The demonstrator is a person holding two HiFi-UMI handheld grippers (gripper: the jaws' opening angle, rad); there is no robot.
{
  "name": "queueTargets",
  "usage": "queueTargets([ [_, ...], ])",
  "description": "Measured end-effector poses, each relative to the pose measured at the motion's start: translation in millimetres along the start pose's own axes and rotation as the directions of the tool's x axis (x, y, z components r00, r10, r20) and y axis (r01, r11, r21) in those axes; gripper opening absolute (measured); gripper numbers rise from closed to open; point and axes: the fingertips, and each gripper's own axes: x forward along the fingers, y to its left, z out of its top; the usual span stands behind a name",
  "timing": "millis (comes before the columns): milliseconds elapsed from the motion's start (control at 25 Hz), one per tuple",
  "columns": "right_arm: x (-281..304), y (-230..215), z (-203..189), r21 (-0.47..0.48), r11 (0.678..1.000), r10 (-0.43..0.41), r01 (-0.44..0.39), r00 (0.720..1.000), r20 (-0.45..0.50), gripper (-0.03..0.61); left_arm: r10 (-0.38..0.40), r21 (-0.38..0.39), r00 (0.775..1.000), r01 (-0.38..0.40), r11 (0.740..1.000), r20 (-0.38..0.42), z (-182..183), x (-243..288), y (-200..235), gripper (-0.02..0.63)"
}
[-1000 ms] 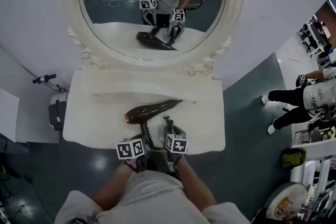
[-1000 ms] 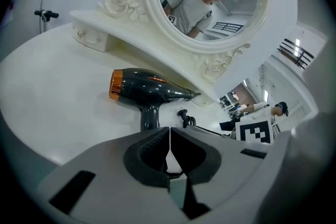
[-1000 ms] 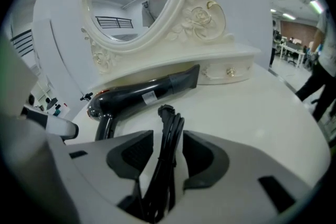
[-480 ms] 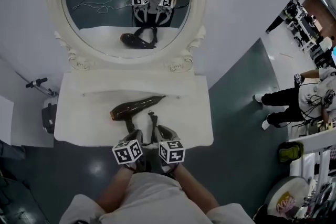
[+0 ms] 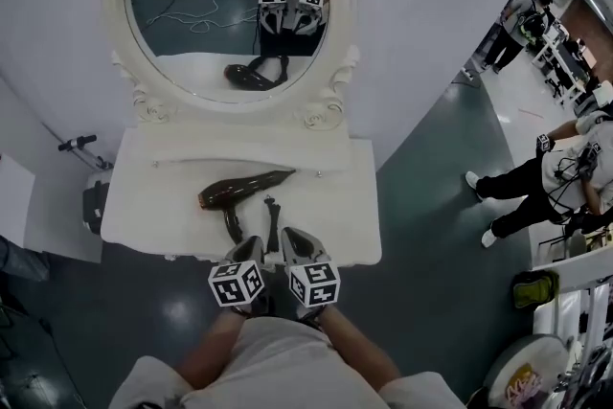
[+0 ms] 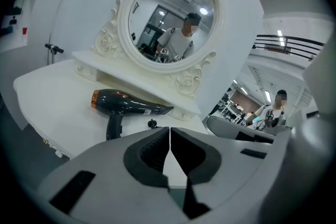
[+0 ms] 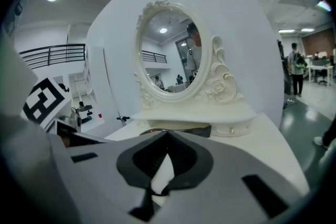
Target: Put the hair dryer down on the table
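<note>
The dark hair dryer (image 5: 241,192) lies on its side on the white dressing table (image 5: 340,220), orange rear end to the left, handle toward me. Its cord (image 5: 272,217) trails beside the handle. My left gripper (image 5: 255,242) hovers at the table's front edge, shut and empty, just short of the handle. Beside it, my right gripper (image 5: 286,235) is closing, pads meeting on nothing. In the left gripper view the dryer (image 6: 125,104) lies beyond the shut jaws of the left gripper (image 6: 169,136). The right gripper (image 7: 167,140) hides most of the dryer; only its nozzle (image 7: 202,130) peeks over.
An oval mirror (image 5: 230,5) in an ornate white frame stands at the table's back on a low shelf (image 5: 239,158). A small wheeled device (image 5: 91,201) stands left of the table. People (image 5: 551,182) stand far right on the grey-green floor.
Both grippers have drawn back from the dryer toward the table's front edge. The dryer lies still on the table. The head camera has shifted, so the table sits further left.
</note>
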Motion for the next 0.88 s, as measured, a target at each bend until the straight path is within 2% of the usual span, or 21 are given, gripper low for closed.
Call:
queueTargets([
  [160, -24, 4, 18, -0.052, 0.999, 0.001, 0.002, 0.999, 0.052, 0.015, -0.006, -0.025, 0.999, 0.007, 1.0, 0.054, 0, -14, -15, 0.014],
  [280, -47, 8, 31, -0.097, 0.995, 0.0, 0.01, 0.995, 0.1, 0.015, -0.005, -0.005, 0.993, 0.006, 1.0, 0.116, 3, -30, -30, 0.014],
  [400, -72, 7, 39, -0.126, 0.992, 0.002, 0.017, 0.988, 0.152, 0.015, -0.021, 0.082, 0.976, 0.004, 0.997, 0.215, 12, -48, -52, 0.014],
  [480, -84, 5, 42, -0.136, 0.991, 0.011, 0.013, 0.984, 0.18, 0.015, -0.037, 0.168, 0.957, -0.012, 0.986, 0.286, 18, -59, -66, 0.014],
  [560, -92, 6, 44, -0.139, 0.99, 0.024, 0.004, 0.98, 0.195, 0.015, -0.049, 0.213, 0.944, -0.023, 0.977, 0.327, 18, -66, -76, 0.014],
  [680, -106, 11, 47, -0.153, 0.988, 0.037, -0.003, 0.975, 0.221, 0.015, -0.039, 0.207, 0.947, -0.029, 0.978, 0.32, 4, -77, -83, 0.014],
  [880, -131, 19, 61, -0.184, 0.983, 0.048, 0.007, 0.954, 0.296, 0.015, -0.009, 0.264, 0.951, -0.077, 0.961, 0.309, -4, -93, -94, 0.014],
])
